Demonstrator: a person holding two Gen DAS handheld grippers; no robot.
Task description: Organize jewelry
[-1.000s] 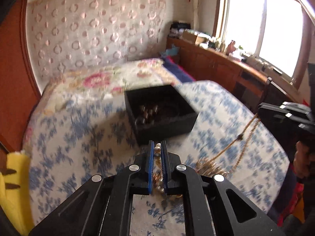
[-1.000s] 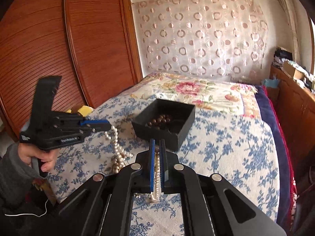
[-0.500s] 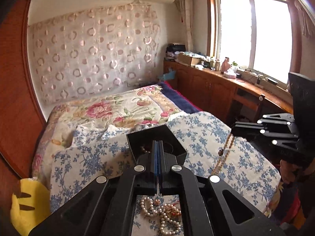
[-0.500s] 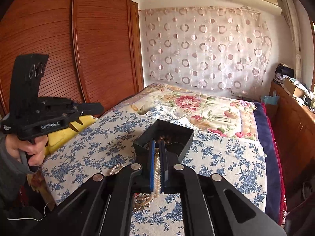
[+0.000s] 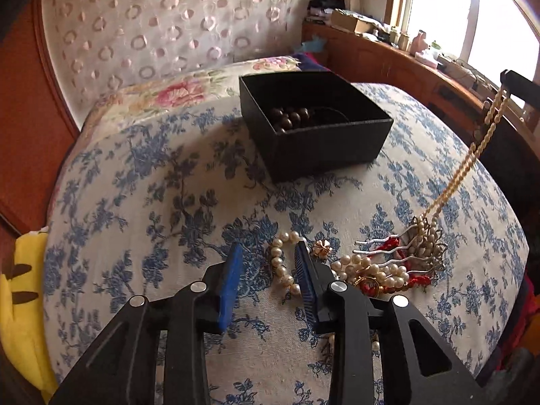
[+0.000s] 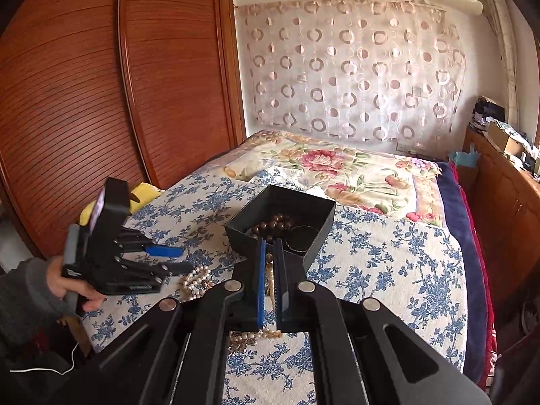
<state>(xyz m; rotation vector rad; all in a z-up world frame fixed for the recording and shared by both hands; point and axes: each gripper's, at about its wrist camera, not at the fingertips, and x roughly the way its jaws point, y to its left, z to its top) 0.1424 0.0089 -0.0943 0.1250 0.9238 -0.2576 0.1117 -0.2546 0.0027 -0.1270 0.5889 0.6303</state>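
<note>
Left tongs [image 5: 268,253]: spread wide, empty, low over the pearls [image 5: 281,263] on the bed [image 5: 141,182].
Right tongs [image 6: 269,248]: nearly closed, pinching a gold chain [image 5: 469,165] that hangs to the jewelry pile [image 5: 388,263].
Box [image 5: 324,145]: far side, dark beads [image 5: 290,118] inside.

My fingers carry blue ribbed pads [image 5: 230,283] on matte black frames. The square black cardboard box [image 5: 324,141] holds dark brown wooden beads [image 5: 289,117]; the cream quilted bedspread [image 5: 141,202] beneath it is printed with blue flower sprays. The cream-white pearl strand [image 5: 282,263] lies beside a pale gold beaded chain [image 5: 465,165], a red-and-gold trinket [image 5: 368,283], and a white sheer curtain [image 6: 354,67] patterned with pink-brown rings.
</note>
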